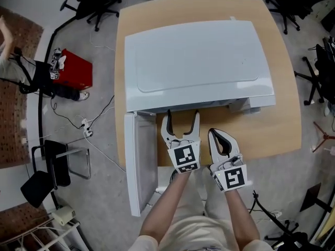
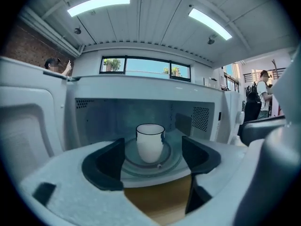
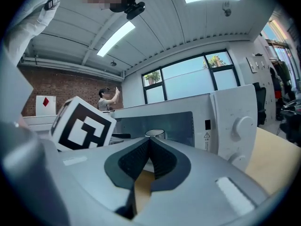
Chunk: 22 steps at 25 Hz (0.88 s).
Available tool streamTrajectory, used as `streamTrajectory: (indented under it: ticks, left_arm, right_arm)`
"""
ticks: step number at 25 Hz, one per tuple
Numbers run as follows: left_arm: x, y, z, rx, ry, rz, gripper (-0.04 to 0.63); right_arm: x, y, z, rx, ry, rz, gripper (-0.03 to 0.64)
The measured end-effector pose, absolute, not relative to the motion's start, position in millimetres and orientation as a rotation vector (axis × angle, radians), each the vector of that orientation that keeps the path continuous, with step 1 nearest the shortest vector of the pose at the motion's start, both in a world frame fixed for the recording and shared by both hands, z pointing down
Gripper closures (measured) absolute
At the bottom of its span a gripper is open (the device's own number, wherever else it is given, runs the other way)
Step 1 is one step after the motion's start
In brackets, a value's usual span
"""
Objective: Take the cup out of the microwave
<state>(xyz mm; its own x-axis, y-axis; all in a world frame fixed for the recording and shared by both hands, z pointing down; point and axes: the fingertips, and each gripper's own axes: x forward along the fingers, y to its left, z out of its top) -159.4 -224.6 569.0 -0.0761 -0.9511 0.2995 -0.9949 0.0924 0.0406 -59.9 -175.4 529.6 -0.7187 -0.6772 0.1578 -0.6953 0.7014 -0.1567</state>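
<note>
The microwave [image 1: 199, 61] sits on a wooden table [image 1: 285, 124] with its door [image 1: 140, 161] swung open to the left. Inside, the white cup [image 2: 150, 142] stands upright on the glass turntable [image 2: 173, 158]. The left gripper [image 1: 182, 116] is at the mouth of the oven, its jaws spread wide and holding nothing. The cup lines up with the gap between them but stands farther in, beyond the fingertips [image 2: 111, 161] and untouched. The right gripper [image 1: 215, 133] is just beside it, in front of the oven, jaws pressed together and empty.
</note>
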Motion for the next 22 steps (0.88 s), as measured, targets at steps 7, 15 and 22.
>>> streamTrajectory:
  ticks: [7,15,22]
  left_arm:
    - [-170.0,-280.6,603.3,1.930,-2.089,0.274,0.173]
    - [-176.0,-315.3,612.2,1.942,-2.107,0.279,0.161]
    - [-178.2,-326.0,620.1,1.953,-2.097,0.343,0.210]
  right_arm:
    - [-57.5,-178.0,544.1,1.153,-2.789,0.343,0.612]
    - [-62.9,-168.5,550.6,1.102,-2.793,0.390,0.611]
    - [-62.6,-166.5,554.4,1.073,-2.782,0.387,0.611]
